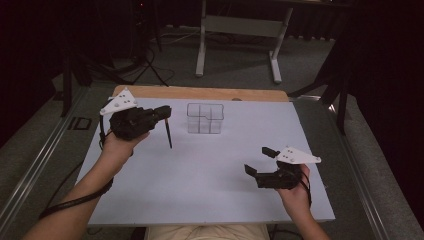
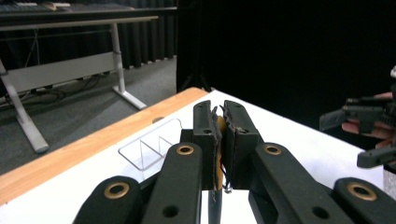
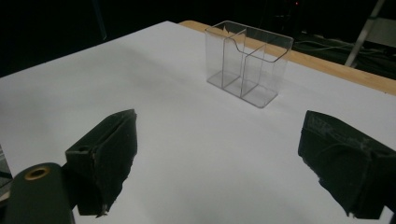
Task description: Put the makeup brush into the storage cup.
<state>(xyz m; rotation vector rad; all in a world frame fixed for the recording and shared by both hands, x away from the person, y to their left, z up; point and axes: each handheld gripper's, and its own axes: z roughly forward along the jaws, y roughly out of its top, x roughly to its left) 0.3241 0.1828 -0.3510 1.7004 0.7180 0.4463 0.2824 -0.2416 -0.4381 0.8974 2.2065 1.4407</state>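
so the left gripper (image 1: 165,112) is up off the white table (image 1: 210,185), jaws clamped tight on a dark pen-like stick (image 1: 168,134) that hangs down from them, top end pinched and the lower tip angling slightly toward the person, touching or just about touching the tabletop, can't tell which. In the left gripper view the gripper (image 2: 220,122) has its two pads pressed together with a thin yellowish bit of the stick (image 2: 220,125) showing in the seam between them, and the dark shaft drops out below. The clear plastic organizer (image 1: 204,118) sits just beside that gripper, off to its right side and a bit further from the person, upright on the table with a few open compartments; in the left gripper view it (image 2: 150,148) peeks out past the left jaw arm. The right gripper (image 1: 259,160) is well apart from all that, near the person's side of the table, jaws spread wide with nothing between them. In the right gripper view the gripper (image 3: 238,168) frames bare table between its two black pads, and the organizer (image 3: 247,63) stands ahead of it, near the wooden far edge (image 3: 327,65). Beyond the table there's a grey desk frame (image 1: 240,30) on the carpet
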